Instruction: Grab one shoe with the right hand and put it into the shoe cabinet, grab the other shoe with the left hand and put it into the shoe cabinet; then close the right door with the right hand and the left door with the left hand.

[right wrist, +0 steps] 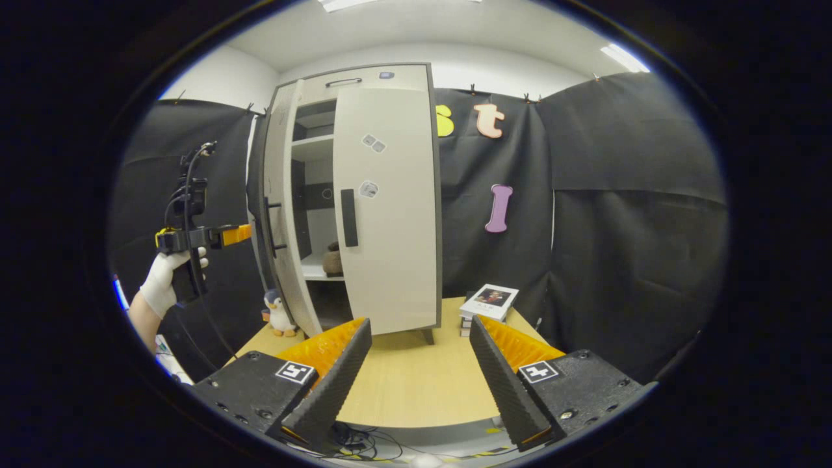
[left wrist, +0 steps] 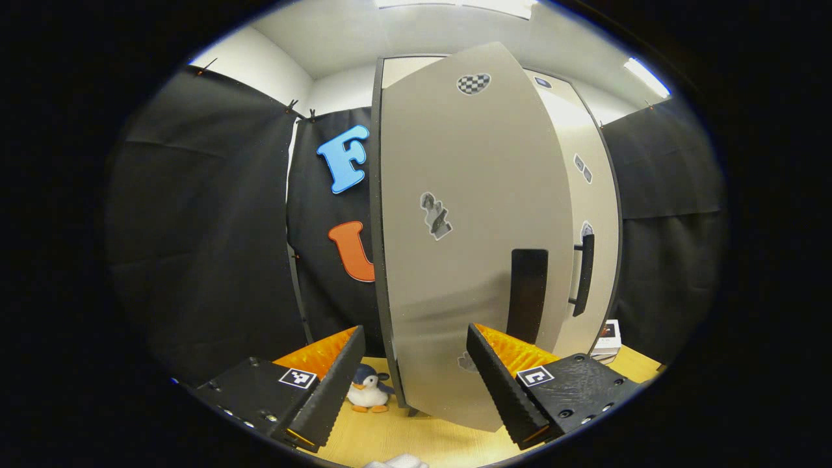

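Left claw (left wrist: 413,383): fingers spread, nothing between them, held just in front of the outer face of the tall pale-grey shoe cabinet's left door (left wrist: 468,234), near its lower edge; contact cannot be judged. The left door stands partly ajar, with a black bar handle (left wrist: 526,296) on it. In the right gripper view the same claw (right wrist: 237,234) shows at the door's outer side, carried by a white-gloved hand (right wrist: 166,279).

Right claw (right wrist: 419,377): released, empty, held back over the light wooden worktop (right wrist: 416,383), well apart from the cabinet. The right door (right wrist: 387,208) sits closed.

Through the gap, a brown shoe (right wrist: 333,260) rests on a white inner shelf (right wrist: 316,273).

A small plush penguin (right wrist: 278,313) stands on the worktop just beside the cabinet's left corner. A stack of books (right wrist: 487,304) lies near the cabinet's right side.
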The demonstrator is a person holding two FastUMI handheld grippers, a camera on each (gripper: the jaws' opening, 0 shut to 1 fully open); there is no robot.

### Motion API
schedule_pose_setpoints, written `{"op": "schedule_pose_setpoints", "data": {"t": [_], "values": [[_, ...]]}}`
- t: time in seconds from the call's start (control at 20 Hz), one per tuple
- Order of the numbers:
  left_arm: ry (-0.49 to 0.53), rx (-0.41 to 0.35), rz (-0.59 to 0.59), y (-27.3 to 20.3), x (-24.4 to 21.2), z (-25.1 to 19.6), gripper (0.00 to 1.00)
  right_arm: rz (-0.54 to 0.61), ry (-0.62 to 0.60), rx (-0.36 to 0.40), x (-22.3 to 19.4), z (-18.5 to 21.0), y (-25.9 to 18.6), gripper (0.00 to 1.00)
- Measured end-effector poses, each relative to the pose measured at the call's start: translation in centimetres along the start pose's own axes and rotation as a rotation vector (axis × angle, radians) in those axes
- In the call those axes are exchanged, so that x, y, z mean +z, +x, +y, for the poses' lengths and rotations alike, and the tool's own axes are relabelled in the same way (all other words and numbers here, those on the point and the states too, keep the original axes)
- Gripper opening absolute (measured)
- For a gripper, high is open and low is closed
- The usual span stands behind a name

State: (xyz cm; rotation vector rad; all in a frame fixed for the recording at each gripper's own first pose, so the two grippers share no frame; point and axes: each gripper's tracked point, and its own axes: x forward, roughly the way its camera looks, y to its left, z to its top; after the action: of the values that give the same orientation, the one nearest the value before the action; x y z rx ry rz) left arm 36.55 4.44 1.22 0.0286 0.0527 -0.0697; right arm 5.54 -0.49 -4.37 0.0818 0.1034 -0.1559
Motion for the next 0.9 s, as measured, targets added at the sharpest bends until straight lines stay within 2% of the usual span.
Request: {"op": "schedule_pose_setpoints", "data": {"t": [0.45,0.7,0.9], "values": [[-0.006,-0.027,-0.041,-8.5,0.9,-0.7,0.96,-0.041,-0.017,0.026,1.3,2.3,0.2,0.99],[-0.020,-0.038,-0.027,-13.4,-0.4,-0.6,0.96,-0.057,-0.008,0.040,1.7,3.6,0.4,0.99],[-0.038,-0.015,0.002,-16.5,-2.5,0.2,0.95,-0.082,-0.014,0.029,2.0,3.7,0.5,0.99]]}}
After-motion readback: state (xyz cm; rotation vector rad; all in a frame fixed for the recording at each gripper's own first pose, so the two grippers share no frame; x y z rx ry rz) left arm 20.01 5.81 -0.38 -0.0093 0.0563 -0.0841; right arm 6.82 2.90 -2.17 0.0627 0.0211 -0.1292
